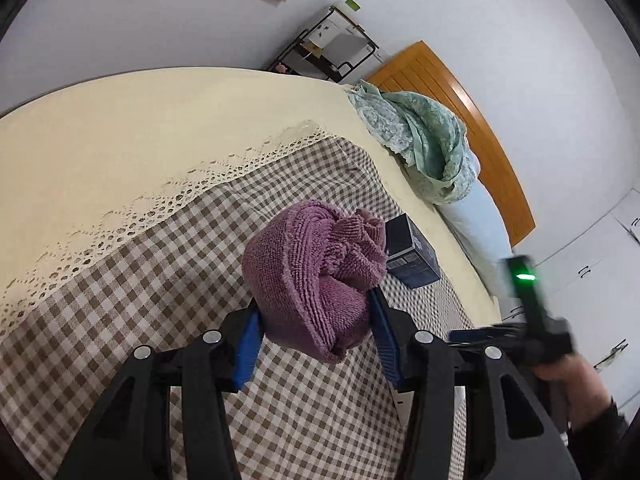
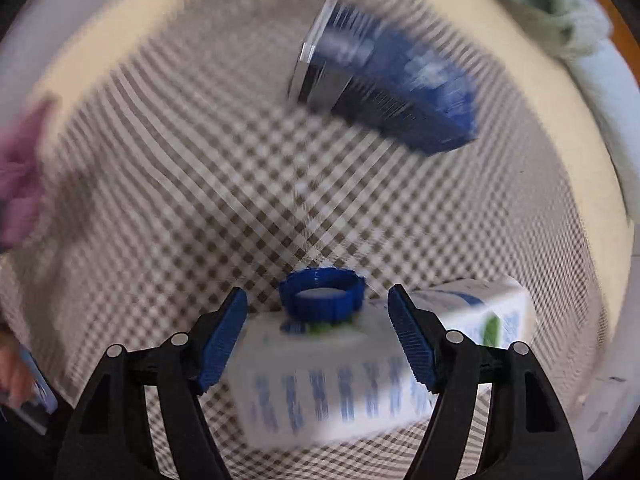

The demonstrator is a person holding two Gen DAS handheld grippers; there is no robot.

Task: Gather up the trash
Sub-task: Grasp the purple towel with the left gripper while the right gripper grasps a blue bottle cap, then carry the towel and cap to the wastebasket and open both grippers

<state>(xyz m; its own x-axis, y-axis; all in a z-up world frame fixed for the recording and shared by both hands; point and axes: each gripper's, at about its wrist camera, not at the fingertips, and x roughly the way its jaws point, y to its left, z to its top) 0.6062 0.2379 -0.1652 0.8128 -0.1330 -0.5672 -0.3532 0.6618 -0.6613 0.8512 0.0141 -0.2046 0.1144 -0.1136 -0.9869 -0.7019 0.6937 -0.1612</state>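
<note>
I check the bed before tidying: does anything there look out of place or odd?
Yes. A milk carton lies on its side on the checked cloth, between the open right gripper fingers. A dark blue box also sits on the bed.

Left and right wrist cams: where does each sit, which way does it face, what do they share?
Left wrist: on the left gripper, looking along its fingers across the bed at the purple towel they clamp; the person's right hand shows.
Right wrist: on the right gripper, looking down at a milk carton between its fingers.
Shared: dark blue box, checked cloth.
</note>
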